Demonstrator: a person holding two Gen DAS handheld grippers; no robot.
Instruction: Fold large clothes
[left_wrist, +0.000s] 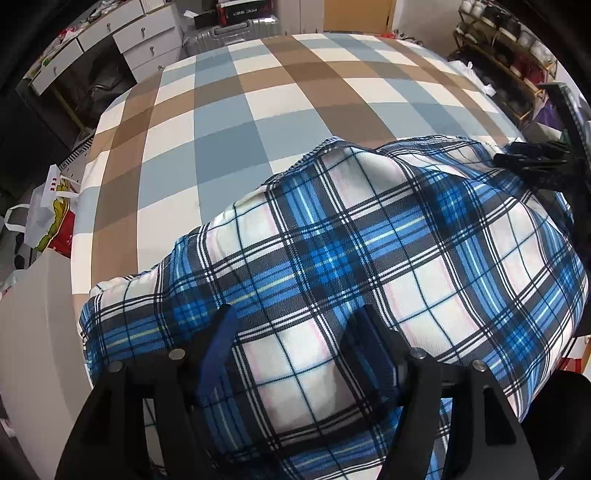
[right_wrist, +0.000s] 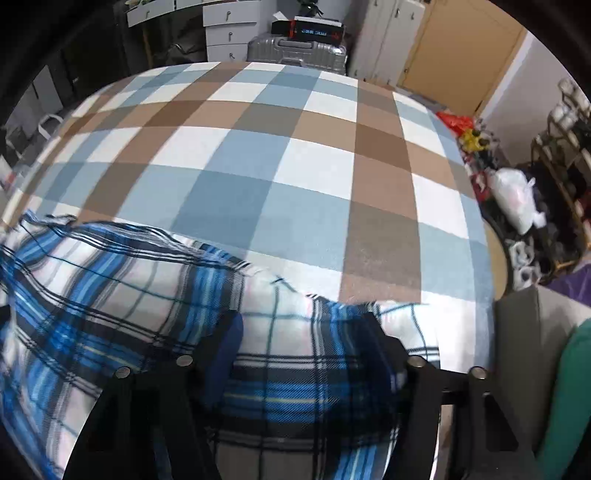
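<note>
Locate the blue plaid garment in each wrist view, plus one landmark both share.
Left wrist: the plaid garment fills the lower centre and right, running under the left gripper.
Right wrist: plaid garment fills the lower left and bottom centre, under the right gripper.
Shared landmark: the silver suitcase beyond the far edge of the checked bedcover.
</note>
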